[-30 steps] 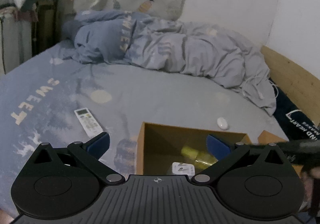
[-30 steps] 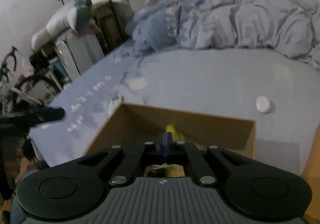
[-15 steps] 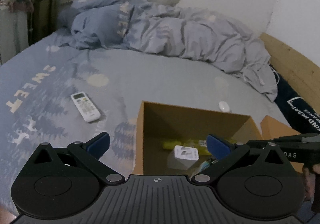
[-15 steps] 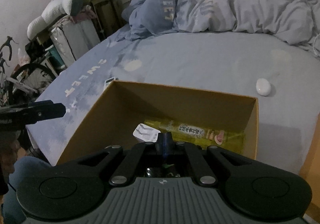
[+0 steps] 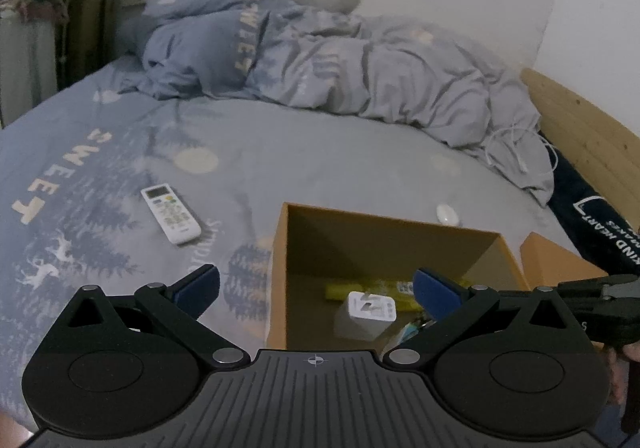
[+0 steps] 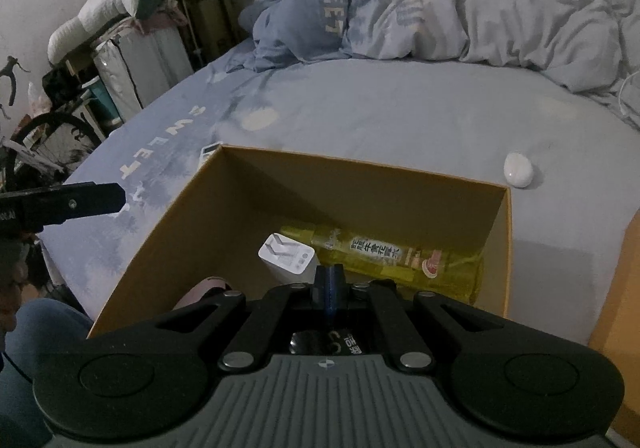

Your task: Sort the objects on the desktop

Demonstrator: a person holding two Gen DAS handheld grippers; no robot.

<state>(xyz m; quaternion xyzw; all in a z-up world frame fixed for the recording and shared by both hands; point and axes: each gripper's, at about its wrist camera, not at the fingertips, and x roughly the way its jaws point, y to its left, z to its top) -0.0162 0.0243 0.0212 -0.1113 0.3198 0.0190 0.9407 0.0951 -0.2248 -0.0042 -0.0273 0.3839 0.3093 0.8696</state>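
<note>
One box (image 6: 496, 248), one remote (image 5: 171, 213)

"SWEET" on bedsheet (image 5: 64, 172) & duvet (image 5: 244, 44); "KIND HEART" on dark cloth (image 5: 600, 224); Chinese label on bottle (image 6: 384, 252).

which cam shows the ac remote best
The left wrist view: the whole white remote lies face up on the bedsheet, left of the cardboard box, screen and buttons visible. In the right wrist view only its corner peeks past the box's far left rim.
</note>
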